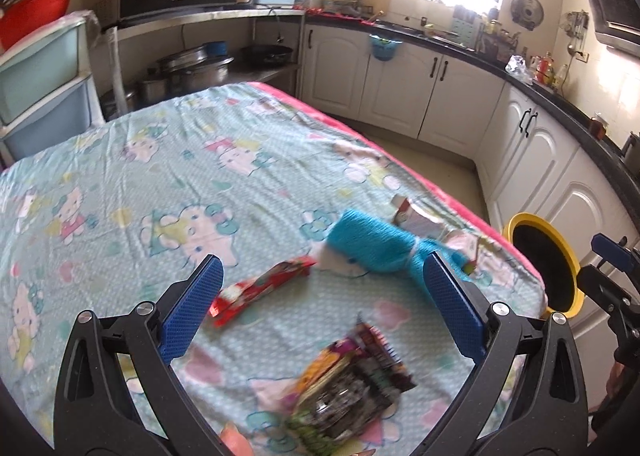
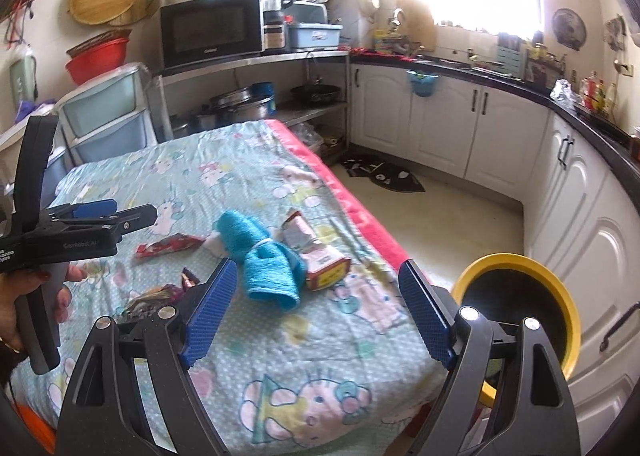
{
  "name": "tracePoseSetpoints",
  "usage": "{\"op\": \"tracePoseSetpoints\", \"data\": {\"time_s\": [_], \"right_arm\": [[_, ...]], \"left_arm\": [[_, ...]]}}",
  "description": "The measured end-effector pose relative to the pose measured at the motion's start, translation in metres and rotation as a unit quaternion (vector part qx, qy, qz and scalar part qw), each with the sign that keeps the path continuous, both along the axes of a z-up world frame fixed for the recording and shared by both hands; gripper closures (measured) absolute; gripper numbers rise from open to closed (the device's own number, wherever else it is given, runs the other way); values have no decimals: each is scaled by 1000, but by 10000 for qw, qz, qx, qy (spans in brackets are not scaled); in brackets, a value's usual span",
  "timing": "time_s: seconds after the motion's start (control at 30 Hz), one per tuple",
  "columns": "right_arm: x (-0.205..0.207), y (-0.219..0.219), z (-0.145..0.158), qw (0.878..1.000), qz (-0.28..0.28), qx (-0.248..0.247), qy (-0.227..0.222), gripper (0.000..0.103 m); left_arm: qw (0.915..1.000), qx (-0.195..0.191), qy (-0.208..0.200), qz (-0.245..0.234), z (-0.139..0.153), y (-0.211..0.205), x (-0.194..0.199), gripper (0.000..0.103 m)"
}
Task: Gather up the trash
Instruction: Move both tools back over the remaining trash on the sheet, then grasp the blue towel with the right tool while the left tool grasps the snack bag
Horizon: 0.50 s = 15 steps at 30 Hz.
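Two light, crinkly wrappers — red wrapper [image 1: 260,290], dark snack bag [image 1: 352,380] — near on the surface [image 1: 120,176], best pinched flat at an edge, both hand-held grippers, left [image 1: 320,308] and right [image 2: 316,312], wide open, empty.

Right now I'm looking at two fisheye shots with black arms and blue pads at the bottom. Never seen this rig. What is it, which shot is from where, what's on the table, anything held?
No robot: a person carries a hand-held gripper in each hand, each with a camera looking along its fingers. One shot is from the left hand-held gripper, the other from the right hand-held gripper. Both stand open and hold nothing. On the cartoon-print tablecloth lie a red wrapper, a rolled blue towel, a small carton and a colourful snack bag. Beside the table is a yellow-rimmed bin.
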State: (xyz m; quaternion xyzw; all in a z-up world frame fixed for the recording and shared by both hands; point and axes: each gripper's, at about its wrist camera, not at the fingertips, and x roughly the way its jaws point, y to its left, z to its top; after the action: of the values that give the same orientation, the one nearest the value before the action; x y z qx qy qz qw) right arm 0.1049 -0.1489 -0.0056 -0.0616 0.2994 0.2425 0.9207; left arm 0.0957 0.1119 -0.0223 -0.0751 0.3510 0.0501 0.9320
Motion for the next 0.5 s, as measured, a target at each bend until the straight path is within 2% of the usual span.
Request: {"op": "tracePoseSetpoints", "data": {"time_s": [0.3,0.5], "right_arm": [[11,35,-28,9988,335,-244,269,23],[26,56,-50,9968,536,-457,389,23]], "left_arm": [[9995,-141,290,51,-22,28,-19,11],[9978,-319,485,-323,-40,28,-32,11]]}}
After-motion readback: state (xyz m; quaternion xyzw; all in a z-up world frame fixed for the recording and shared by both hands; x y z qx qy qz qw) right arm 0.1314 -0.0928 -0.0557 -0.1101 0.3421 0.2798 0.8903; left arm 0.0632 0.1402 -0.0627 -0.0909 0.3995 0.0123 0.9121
